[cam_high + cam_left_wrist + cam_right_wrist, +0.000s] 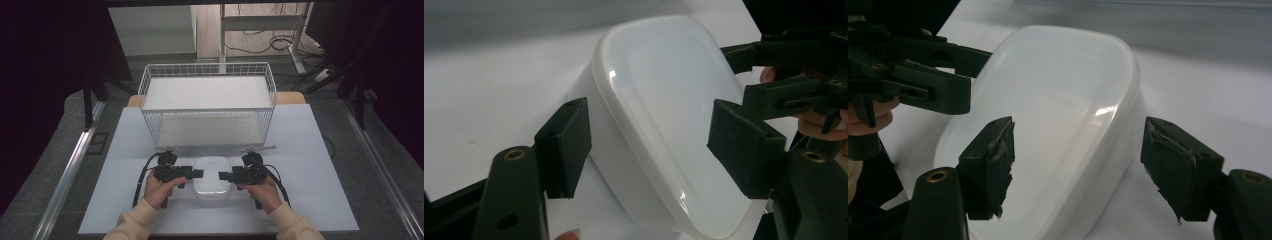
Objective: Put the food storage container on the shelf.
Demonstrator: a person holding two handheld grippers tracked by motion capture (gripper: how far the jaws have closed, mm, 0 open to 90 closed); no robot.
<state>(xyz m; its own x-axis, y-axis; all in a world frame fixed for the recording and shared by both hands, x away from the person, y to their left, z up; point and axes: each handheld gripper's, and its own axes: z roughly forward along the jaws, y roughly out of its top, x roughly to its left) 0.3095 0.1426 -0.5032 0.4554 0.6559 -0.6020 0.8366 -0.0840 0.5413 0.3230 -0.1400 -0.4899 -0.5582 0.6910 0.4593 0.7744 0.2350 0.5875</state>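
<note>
A white lidded plastic box (212,181) lies on the white table near the front middle. My left gripper (198,174) reaches in from its left end and my right gripper (223,175) from its right end. In the left gripper view the box (664,100) lies between the open jaws of the left gripper (651,145), one pad (566,145) close beside the side wall. The right gripper view shows the box (1058,100) between the spread jaws of the right gripper (1083,167), with the right-hand pad (1175,167) standing off from the wall. Neither gripper is clamped on it.
A white wire basket (207,67) with two shelf levels stands just behind the box, its front facing me. A thin metal rod (258,148) lies before its right corner. Bare table (310,160) spreads to both sides. Hands and cream sleeves come in from the bottom.
</note>
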